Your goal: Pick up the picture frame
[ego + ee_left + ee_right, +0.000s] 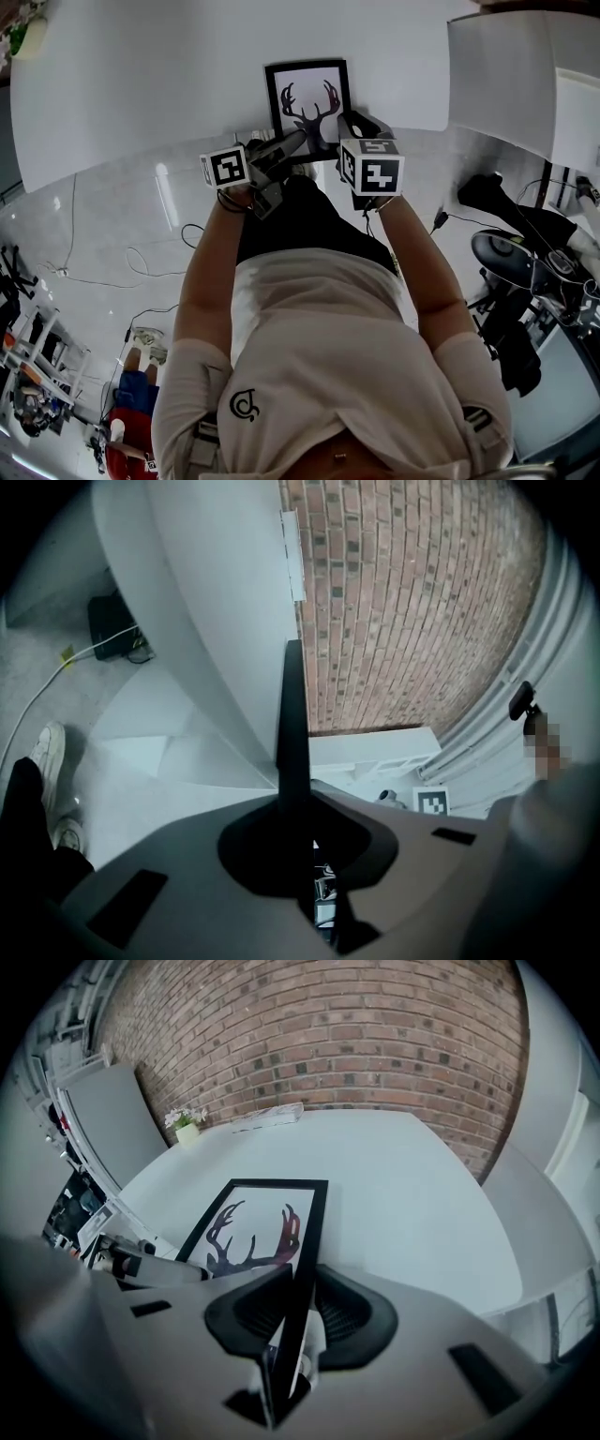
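Picture frame [307,105] is sitting at upper centre of the head view, over the white table [141,84], antler print facing up. Can't tell whether it's lying flat or tipping up at the near end.

Right gripper [350,122] is gripping the frame at its lower right corner. In the right gripper view the frame [258,1227] is running from picture centre down into the right gripper [291,1312]. Jaws are nearly together, clamping the frame's right-hand black rail. Table [412,1194] is filling the middle of that view, with the brick wall [328,1026] across the top. A small flower pot [187,1132] is standing at upper left on the table's far side, well apart from the frame. The left gripper's body is showing at lower left, reaching to the frame's lower left edge.

Left gripper [296,143] is meeting the frame's lower left corner in the head view. In the left gripper view, left gripper [292,803] jaws are narrow, pinching the frame [292,714], which is showing edge-on as a thin black blade standing up the picture's middle. Table [216,621] is lying to its left, brick wall [412,602] to its right.

On the floor in that view, a shoe [45,752] is sitting at the left edge and a black box [112,625] with a white cable at upper left.
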